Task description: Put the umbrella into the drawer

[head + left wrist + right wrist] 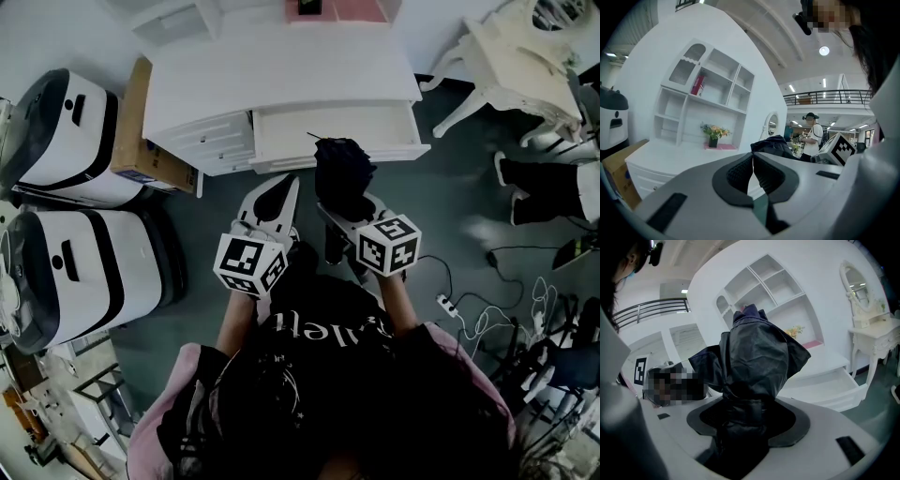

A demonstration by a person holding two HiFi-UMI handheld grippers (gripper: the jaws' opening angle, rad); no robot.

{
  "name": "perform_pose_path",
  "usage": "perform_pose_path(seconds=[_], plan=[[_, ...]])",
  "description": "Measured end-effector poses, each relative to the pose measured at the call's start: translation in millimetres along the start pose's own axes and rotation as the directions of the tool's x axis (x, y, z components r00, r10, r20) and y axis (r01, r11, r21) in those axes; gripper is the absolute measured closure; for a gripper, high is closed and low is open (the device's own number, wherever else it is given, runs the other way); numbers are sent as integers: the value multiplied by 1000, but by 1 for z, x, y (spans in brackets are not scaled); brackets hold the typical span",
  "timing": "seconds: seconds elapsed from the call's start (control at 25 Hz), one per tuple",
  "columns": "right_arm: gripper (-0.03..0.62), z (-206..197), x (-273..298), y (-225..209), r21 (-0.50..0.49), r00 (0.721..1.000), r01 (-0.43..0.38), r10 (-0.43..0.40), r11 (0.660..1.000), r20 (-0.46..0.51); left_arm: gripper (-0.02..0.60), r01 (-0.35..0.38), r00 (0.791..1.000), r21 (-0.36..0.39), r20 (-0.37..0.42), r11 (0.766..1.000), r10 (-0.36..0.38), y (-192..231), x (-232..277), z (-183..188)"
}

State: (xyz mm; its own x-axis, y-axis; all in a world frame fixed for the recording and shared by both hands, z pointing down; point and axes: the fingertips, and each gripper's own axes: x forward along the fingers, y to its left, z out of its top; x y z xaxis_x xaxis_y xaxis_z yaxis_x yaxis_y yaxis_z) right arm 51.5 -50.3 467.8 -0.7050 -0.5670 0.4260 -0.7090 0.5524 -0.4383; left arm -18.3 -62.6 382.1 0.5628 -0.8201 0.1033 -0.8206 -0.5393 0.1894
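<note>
While the folded umbrella (754, 357) is clamped in your right tongs (751, 420), near the front edge of the open drawer (291, 131), carry it forward and lower it flat inside before releasing. Hold your left tongs (753, 164), closed on nothing, well aside.

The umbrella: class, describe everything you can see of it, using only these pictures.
The umbrella is a folded compact one in dark, slightly glossy, crumpled fabric, loosely bunched. Its lower end is clamped in the right gripper, and the rest sticks out beyond the jaws. Nothing else touches it. In the head view it is by the front edge of the open white drawer, not yet inside.
</note>
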Motion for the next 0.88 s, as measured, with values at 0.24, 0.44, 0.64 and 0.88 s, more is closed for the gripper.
perform_pose_path(seconds=[0.24, 0.44, 0.64, 0.88], plan=[[312, 24, 61, -2, 15, 999, 41, -41, 999, -30, 565, 60, 998, -21, -17, 998, -61, 57, 26, 6], [312, 42, 93, -10, 17, 995, 94, -94, 995, -38, 565, 100, 995, -39, 0, 994, -101, 96, 49, 16], [312, 47, 108, -20, 37, 988, 146, -144, 989, -48, 565, 128, 992, -62, 3, 990, -128, 120, 62, 16], [312, 46, 122, -26, 32, 983, 166, -163, 986, -83, 565, 124, 992, -94, -12, 988, -125, 138, 69, 9]])
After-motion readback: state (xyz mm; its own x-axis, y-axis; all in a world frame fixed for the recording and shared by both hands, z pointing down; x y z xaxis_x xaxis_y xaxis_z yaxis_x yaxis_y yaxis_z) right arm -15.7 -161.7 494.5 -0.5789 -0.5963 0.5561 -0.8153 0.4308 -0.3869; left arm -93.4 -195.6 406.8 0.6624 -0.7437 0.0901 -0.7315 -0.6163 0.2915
